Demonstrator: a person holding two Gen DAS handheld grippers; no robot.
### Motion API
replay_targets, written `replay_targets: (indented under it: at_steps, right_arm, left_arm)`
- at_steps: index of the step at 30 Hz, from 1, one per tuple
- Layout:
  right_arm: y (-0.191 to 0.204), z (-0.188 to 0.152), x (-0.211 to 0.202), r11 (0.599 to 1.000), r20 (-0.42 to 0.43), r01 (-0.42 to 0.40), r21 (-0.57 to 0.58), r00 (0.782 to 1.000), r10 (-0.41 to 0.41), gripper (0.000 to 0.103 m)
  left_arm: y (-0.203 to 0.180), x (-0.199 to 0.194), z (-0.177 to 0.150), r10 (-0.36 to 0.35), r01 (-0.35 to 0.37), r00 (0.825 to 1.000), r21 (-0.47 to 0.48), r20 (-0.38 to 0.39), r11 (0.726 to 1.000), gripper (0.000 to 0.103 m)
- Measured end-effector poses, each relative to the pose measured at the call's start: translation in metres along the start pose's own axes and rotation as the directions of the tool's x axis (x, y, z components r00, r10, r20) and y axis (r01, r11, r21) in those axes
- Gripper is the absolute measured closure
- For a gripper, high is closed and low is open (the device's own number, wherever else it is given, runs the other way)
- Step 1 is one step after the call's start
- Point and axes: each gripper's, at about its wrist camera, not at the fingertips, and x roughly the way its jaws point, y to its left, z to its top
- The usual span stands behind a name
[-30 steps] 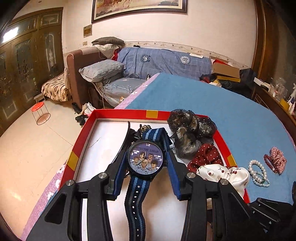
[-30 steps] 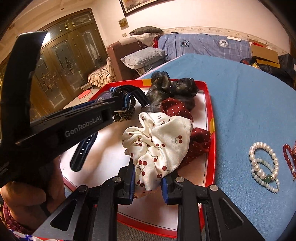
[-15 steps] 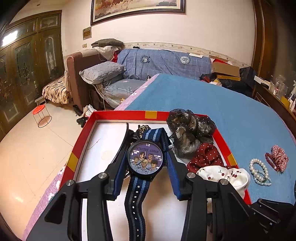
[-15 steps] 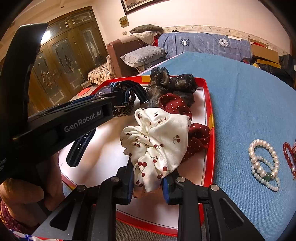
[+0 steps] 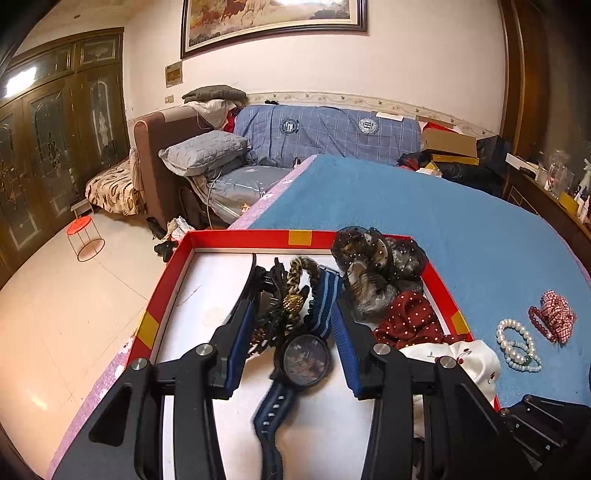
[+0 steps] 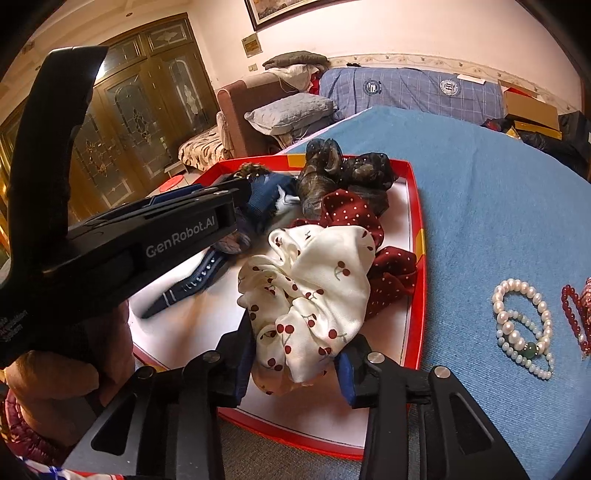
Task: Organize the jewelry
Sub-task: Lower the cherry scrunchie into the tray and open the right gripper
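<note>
Left wrist only — watch loose between parted left hand-held gripper; right's parted around cherry scrunchie.

We see a sofa with a blue checked cover against the far wall, and a grey pillow lies at its left end. A framed painting hangs above it. A small red stool stands on the pale floor, near dark wooden doors. A cardboard box sits right of the sofa.
</note>
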Motion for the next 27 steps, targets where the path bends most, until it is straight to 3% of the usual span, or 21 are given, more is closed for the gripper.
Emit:
replay_targets:
  at_steps: [17, 27]
  right_arm:
    - [0.001, -0.003, -0.030, 1.000, 0.035, -0.030, -0.005, 0.999, 0.030, 0.047]
    - [-0.022, 0.001, -0.069, 0.999, 0.142, -0.018, 0.045, 0.990, 0.012, 0.046]
  left_arm:
    - [0.004, 0.000, 0.002, 0.009, -0.009, 1.000, -0.004, 0.008, 1.000, 0.061]
    - [0.003, -0.003, 0.003, 0.004, -0.004, 1.000, 0.003, 0.010, 1.000, 0.060]
